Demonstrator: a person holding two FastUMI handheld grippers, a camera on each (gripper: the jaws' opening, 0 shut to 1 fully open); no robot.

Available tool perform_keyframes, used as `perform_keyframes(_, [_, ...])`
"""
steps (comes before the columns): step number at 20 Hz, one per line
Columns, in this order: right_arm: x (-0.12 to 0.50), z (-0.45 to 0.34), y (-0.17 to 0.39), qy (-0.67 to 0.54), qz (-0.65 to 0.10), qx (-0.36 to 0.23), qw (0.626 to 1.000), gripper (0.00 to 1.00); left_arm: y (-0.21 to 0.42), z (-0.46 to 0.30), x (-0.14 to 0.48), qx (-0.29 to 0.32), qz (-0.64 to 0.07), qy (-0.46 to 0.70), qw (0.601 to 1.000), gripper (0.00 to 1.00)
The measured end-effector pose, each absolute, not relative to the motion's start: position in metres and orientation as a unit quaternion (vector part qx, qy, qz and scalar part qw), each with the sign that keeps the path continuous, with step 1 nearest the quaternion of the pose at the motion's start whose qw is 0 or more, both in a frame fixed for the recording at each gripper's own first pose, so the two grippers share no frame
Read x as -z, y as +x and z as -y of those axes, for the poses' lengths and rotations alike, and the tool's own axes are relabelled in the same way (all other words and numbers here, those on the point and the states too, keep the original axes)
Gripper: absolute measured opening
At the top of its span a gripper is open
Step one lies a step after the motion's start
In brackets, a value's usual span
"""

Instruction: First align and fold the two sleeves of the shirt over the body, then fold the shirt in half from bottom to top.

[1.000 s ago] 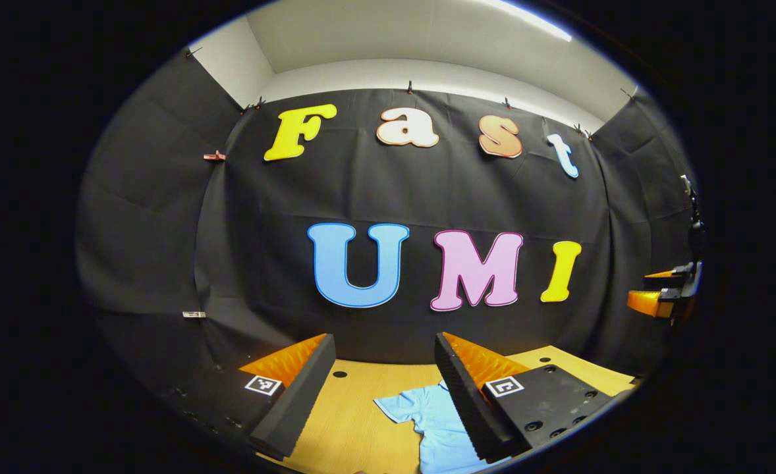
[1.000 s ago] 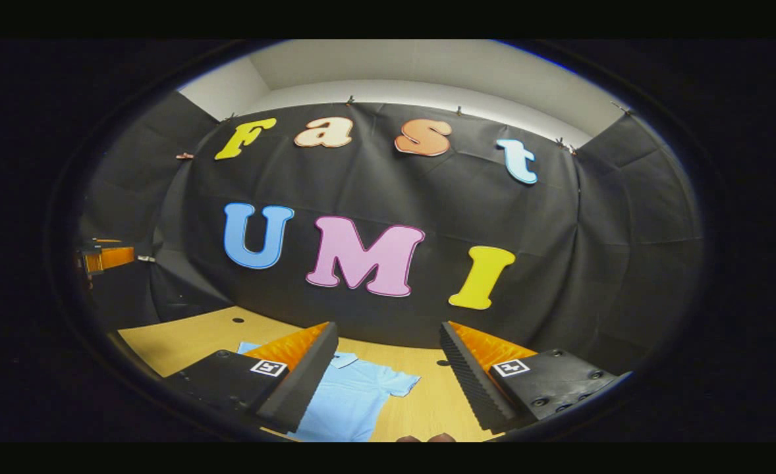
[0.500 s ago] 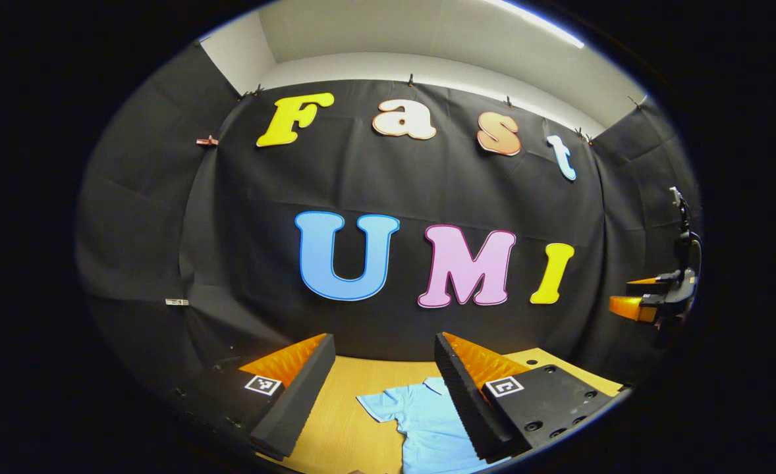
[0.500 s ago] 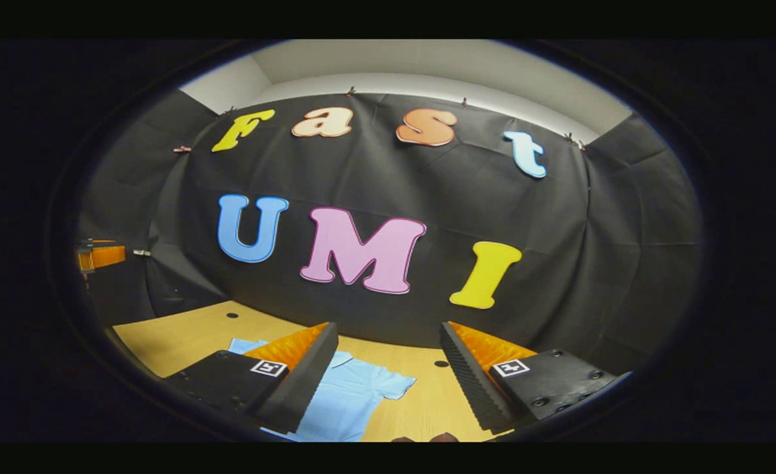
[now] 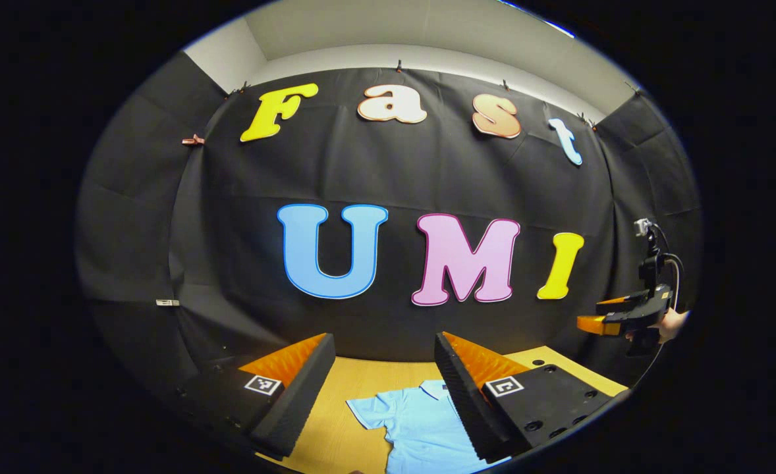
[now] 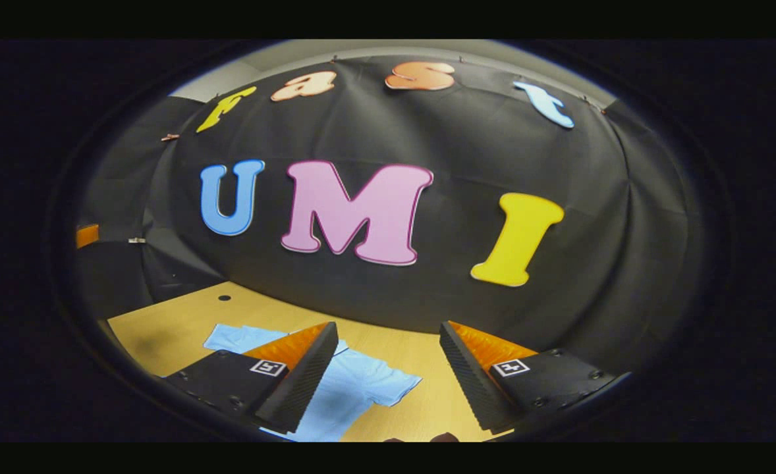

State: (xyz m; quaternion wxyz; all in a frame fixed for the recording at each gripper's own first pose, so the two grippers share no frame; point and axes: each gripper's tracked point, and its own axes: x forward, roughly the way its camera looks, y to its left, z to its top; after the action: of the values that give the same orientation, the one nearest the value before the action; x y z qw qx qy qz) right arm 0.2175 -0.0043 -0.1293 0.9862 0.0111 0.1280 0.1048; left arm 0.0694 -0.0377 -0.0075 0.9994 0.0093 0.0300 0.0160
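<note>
A light blue shirt (image 5: 421, 424) lies flat on the wooden worktop (image 5: 355, 378), collar toward the far edge and both short sleeves spread out to the sides. The left claw (image 5: 385, 372) hangs above it with its fingers wide apart and nothing between them. The right claw (image 6: 388, 359) is likewise spread open and empty, above the shirt's sleeve (image 6: 388, 385), clear of the cloth.

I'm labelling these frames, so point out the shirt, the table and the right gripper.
shirt (image 6: 355, 388): right gripper view, chest.
table (image 6: 164, 329): right gripper view, bare top.
right gripper (image 6: 388, 368): right gripper view, between fingertips.
</note>
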Motion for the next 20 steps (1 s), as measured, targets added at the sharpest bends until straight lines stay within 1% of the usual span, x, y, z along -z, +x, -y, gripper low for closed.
perform_keyframes(3, [0.188, 0.010, 0.262, 0.014, -0.172, -0.123, 0.977, 0.97, 0.089, 0.051, 0.020, -0.025, -0.043, 0.024, 0.998, 0.97])
perform_keyframes(5, [0.229, 0.013, 0.285, 0.024, -0.205, -0.132, 0.970, 0.97, 0.103, 0.059, 0.035, -0.036, -0.066, 0.033, 0.997, 0.96])
perform_keyframes(8, [0.288, 0.013, 0.310, 0.045, -0.256, -0.139, 0.955, 0.97, 0.114, 0.066, 0.053, -0.051, -0.096, 0.042, 0.993, 0.97])
perform_keyframes(15, [0.419, 0.013, 0.339, 0.087, -0.368, -0.132, 0.916, 0.98, 0.133, 0.077, 0.076, -0.074, -0.139, 0.050, 0.986, 0.97])
perform_keyframes(16, [0.439, 0.013, 0.339, 0.095, -0.387, -0.129, 0.908, 0.95, 0.135, 0.079, 0.080, -0.076, -0.145, 0.048, 0.985, 0.97])
perform_keyframes(17, [0.454, 0.012, 0.338, 0.104, -0.404, -0.124, 0.900, 0.94, 0.137, 0.081, 0.084, -0.078, -0.152, 0.047, 0.984, 0.97])
perform_keyframes(18, [0.470, 0.011, 0.338, 0.116, -0.422, -0.119, 0.891, 0.98, 0.137, 0.083, 0.089, -0.079, -0.158, 0.046, 0.983, 0.97])
perform_keyframes(19, [0.482, 0.010, 0.337, 0.124, -0.435, -0.112, 0.885, 0.98, 0.138, 0.085, 0.092, -0.080, -0.164, 0.047, 0.982, 0.97])
perform_keyframes(20, [0.495, 0.011, 0.334, 0.128, -0.453, -0.104, 0.876, 0.93, 0.138, 0.087, 0.096, -0.083, -0.169, 0.049, 0.981, 0.97])
